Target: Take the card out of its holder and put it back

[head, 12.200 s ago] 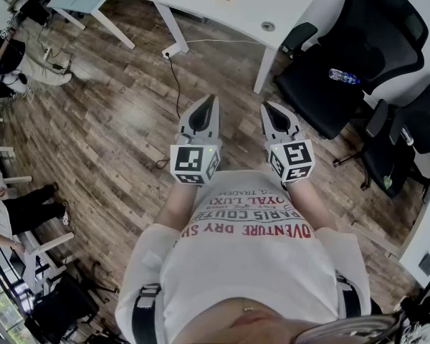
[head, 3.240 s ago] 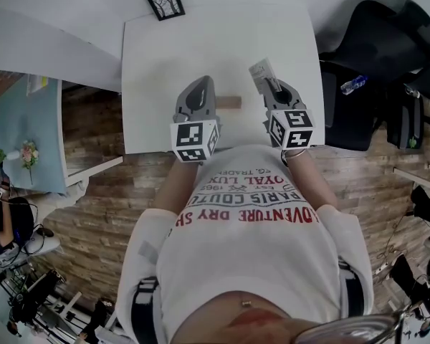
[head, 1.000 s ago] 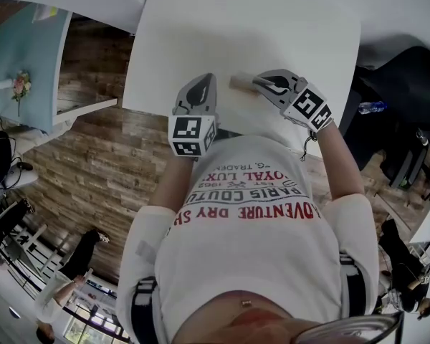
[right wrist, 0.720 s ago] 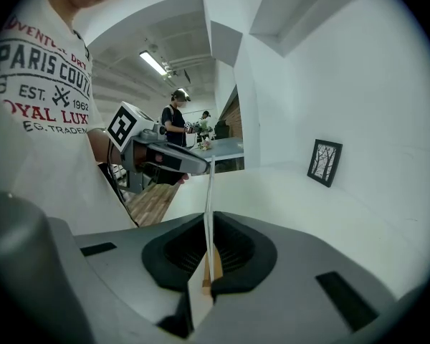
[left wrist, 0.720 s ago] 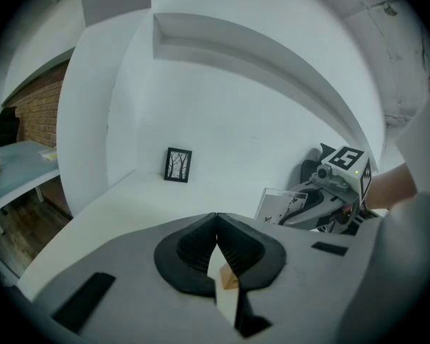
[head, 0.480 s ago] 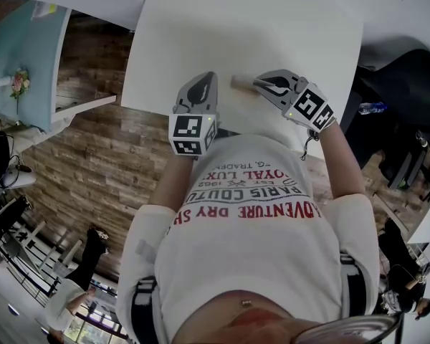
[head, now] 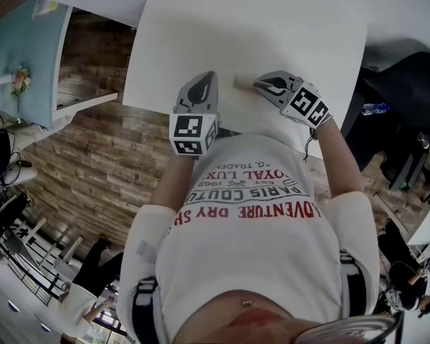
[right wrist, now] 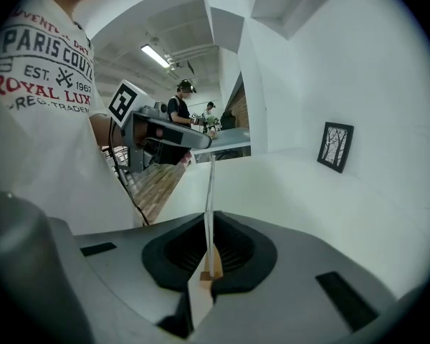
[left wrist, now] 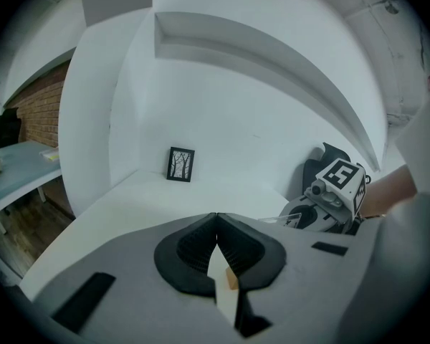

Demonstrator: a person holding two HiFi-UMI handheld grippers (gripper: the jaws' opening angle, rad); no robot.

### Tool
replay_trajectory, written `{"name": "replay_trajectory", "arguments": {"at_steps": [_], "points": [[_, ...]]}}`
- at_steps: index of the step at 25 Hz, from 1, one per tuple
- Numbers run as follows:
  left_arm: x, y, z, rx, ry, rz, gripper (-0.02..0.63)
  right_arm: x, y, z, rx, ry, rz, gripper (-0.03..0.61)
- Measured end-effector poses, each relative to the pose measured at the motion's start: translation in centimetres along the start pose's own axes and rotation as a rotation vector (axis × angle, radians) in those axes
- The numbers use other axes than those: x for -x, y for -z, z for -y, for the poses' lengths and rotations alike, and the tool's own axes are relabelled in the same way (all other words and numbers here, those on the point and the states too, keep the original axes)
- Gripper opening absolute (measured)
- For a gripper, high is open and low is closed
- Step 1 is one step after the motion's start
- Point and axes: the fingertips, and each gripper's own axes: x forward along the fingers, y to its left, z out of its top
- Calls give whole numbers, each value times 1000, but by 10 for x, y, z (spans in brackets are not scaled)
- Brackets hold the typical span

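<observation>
My right tool (head: 258, 84) pinches the card (right wrist: 209, 192) edge-on, its lower edge at the wooden holder (head: 241, 82) on the white bench (head: 258, 27), at my 12 o'clock; my left tool (head: 209, 79) is pressed together, holding nothing, at the holder's 9 o'clock. A framed picture (left wrist: 180, 164) stands at the bench's far end; black chair (head: 401, 84) and water bottle (head: 373, 108) at 3 o'clock; blue table (head: 21, 49) at 9 o'clock. My shirt (right wrist: 50, 49) reads "PARIS COUT", "ROYAL LUX".

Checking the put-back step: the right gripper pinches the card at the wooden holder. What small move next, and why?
Probably ease the right gripper straight down a little. Its jaws are shut on the card, held upright with its lower edge right at the wooden holder; whether it is seated in the slot cannot be told.
</observation>
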Motion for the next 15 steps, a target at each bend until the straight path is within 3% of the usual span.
{"name": "replay_trajectory", "arguments": {"at_steps": [15], "points": [[-9,5,-2,-12,2,-27,25,-4,20,10,-71,-8,52,37]]}}
